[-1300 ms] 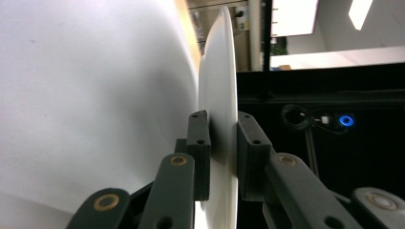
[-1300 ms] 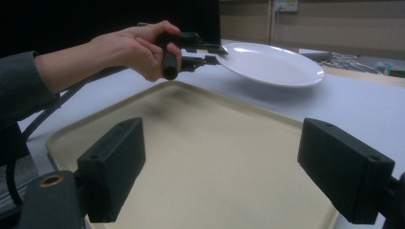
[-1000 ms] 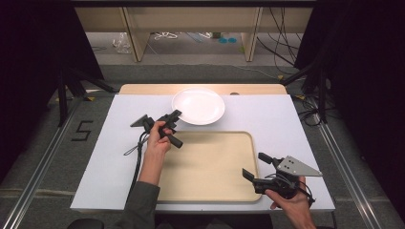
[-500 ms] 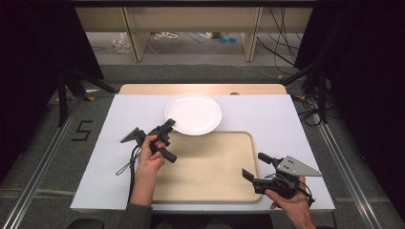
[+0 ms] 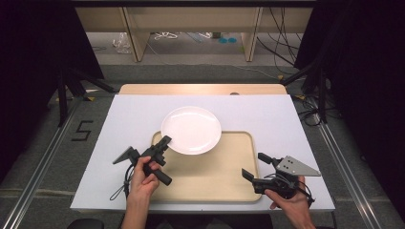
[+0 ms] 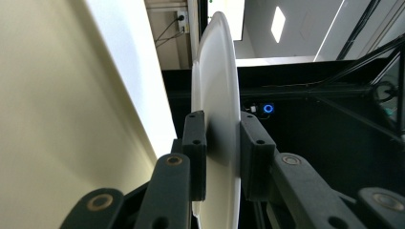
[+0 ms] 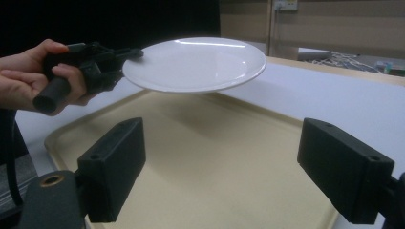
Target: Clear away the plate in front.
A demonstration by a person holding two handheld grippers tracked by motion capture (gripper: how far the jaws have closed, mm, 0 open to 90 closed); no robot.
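Note:
A white plate (image 5: 191, 130) hangs level above the far left part of the beige tray (image 5: 210, 174). My left gripper (image 5: 165, 141) is shut on the plate's near left rim. In the left gripper view both pads press the plate (image 6: 215, 86) edge-on between them. From the right gripper view the plate (image 7: 196, 62) floats clear of the tray (image 7: 215, 143), held by the left gripper (image 7: 122, 57). My right gripper (image 5: 253, 165) stands open over the tray's near right corner, with nothing between its jaws.
The tray lies on a white table top (image 5: 286, 124), with a wooden strip (image 5: 200, 89) along its far edge. Dark frame legs and cables stand on the floor at both sides.
The left gripper has carried the plate toward the near side and slightly left, from the table beyond the tray to above the tray's far edge. The right gripper has stayed put.

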